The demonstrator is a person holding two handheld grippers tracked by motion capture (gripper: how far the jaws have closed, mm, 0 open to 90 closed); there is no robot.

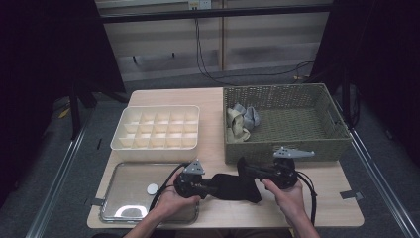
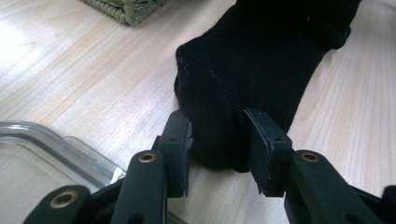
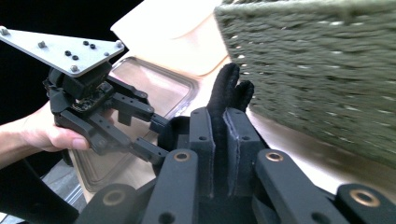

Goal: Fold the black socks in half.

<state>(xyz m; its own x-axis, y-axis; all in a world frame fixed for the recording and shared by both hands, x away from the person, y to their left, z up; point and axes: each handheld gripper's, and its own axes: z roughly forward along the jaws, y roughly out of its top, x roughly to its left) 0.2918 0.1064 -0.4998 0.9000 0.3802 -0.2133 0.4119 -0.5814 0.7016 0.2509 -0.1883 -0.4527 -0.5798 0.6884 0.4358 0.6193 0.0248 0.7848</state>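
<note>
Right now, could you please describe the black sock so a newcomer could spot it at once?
On the table, look at the near edge, in front of the basket. The sock is stretched between both tongs, the only black cloth there; the socks in the basket are pale.

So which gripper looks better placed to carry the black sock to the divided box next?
Probably the left gripper: its fingers clamp the black sock, and it sits nearer the divided box. The right gripper, also shut on the sock, sits by the wicker basket.
</note>
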